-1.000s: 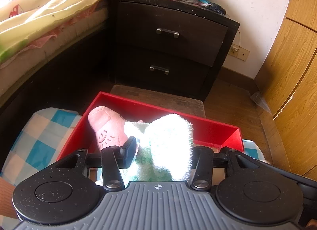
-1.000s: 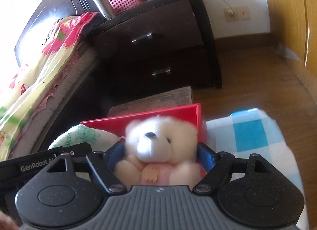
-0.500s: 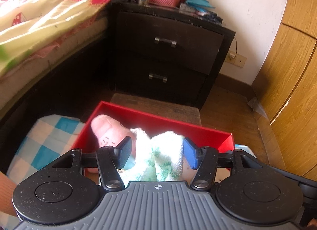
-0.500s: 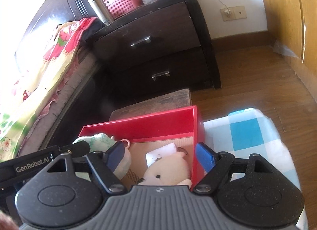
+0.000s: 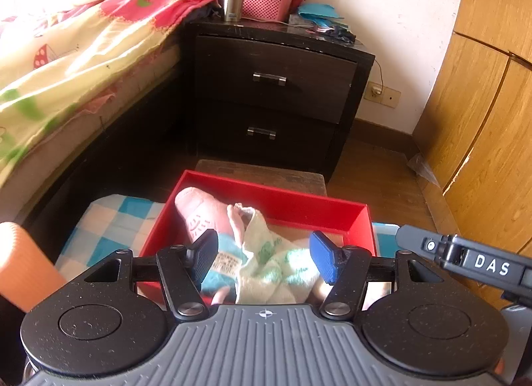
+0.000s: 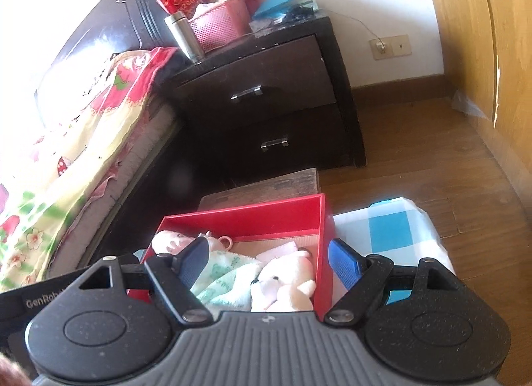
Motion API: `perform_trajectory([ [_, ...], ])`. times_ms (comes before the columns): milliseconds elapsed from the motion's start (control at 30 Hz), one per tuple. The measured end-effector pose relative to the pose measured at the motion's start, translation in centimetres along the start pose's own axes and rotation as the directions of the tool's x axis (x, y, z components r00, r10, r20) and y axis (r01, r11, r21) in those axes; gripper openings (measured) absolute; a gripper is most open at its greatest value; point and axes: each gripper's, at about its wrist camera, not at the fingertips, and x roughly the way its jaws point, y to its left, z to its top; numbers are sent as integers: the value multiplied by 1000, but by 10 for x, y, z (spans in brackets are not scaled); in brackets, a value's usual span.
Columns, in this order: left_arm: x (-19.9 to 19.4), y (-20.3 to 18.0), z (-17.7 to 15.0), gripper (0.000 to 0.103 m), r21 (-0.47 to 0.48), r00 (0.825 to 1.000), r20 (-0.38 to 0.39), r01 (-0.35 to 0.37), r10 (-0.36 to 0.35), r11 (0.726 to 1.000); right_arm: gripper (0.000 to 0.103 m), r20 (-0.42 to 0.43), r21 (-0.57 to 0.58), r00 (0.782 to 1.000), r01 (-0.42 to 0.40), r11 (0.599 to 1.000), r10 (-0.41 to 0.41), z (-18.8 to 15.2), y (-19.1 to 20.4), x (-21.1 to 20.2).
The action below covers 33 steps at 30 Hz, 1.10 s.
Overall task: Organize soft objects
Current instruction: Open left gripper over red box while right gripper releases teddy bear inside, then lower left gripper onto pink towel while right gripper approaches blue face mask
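Both of your grippers hung empty above the red box (image 6: 286, 216). The left gripper (image 5: 264, 258) had just been opening its jaws, which stood apart with nothing pressed between them; a second before, they had been clamped on the green-and-white towel (image 5: 276, 263), which now lay slumped in the box. The right gripper (image 6: 266, 266) stood equally wide and bare, and the white teddy bear (image 6: 286, 283) it had carried a second earlier rested on its side against the box's right wall, touching the towel. By my reading, that left two more soft things stowed and your hands free for another.

The towel was nubbly terry, crumpled in loose folds; the bear was short, fluffy plush. Behind them lay a rounded pink plush toy (image 5: 199, 213) with stitched markings. The box itself was stiff, square-cornered card with a plain brown floor, standing on a blue-checked cloth (image 6: 392, 229). Beyond stood a dark, glossy nightstand (image 5: 276, 86).
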Motion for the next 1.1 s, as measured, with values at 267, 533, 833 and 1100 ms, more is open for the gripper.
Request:
perform_trajectory([
  [267, -14, -1, -14, 63, 17, 1000, -26, 9, -8, 1000, 58, 1, -43, 1000, 22, 999, -22, -5, 7, -28],
  [533, -16, -2, -42, 65, 37, 993, -113, 48, -44, 998, 59, -16, -64, 999, 46, 997, -48, -20, 5, -52],
  [833, -15, -6, -74, 65, 68, 978, -199, 74, -59, 995, 60, -51, -79, 997, 59, 995, -64, -39, -3, -67],
  [1100, -11, -16, -107, 65, 106, 952, -295, 119, -83, 987, 64, -102, -94, 992, 68, 993, -77, -69, -11, -81],
])
